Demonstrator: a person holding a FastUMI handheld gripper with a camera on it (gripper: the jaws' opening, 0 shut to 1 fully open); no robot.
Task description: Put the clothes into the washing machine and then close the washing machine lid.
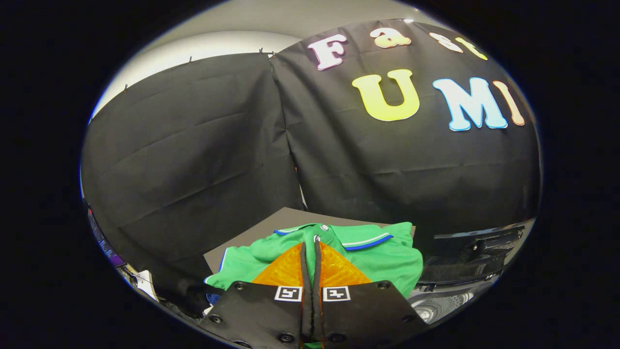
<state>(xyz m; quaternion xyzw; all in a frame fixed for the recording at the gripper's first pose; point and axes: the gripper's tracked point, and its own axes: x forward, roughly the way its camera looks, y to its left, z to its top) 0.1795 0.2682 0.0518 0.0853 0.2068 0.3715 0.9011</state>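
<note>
A green polo shirt (382, 261) with blue-and-white trim on its collar is bunched right under and ahead of my fingers. My gripper (310, 245) is shut, its orange fingers (286, 271) pressed together with the shirt's buttoned placket at their tips. A sliver of green cloth shows between the fingers near their base. To the right of the shirt stands the washing machine, its dark lid (477, 252) raised. Below the lid, part of the metal drum (438, 305) shows. The fingers hide the shirt's middle.
The shirt hangs over a dark grey board (271, 224) that reaches back to the black cloth wall. To the left, low down, are some white and coloured items (140, 281), too small to make out.
</note>
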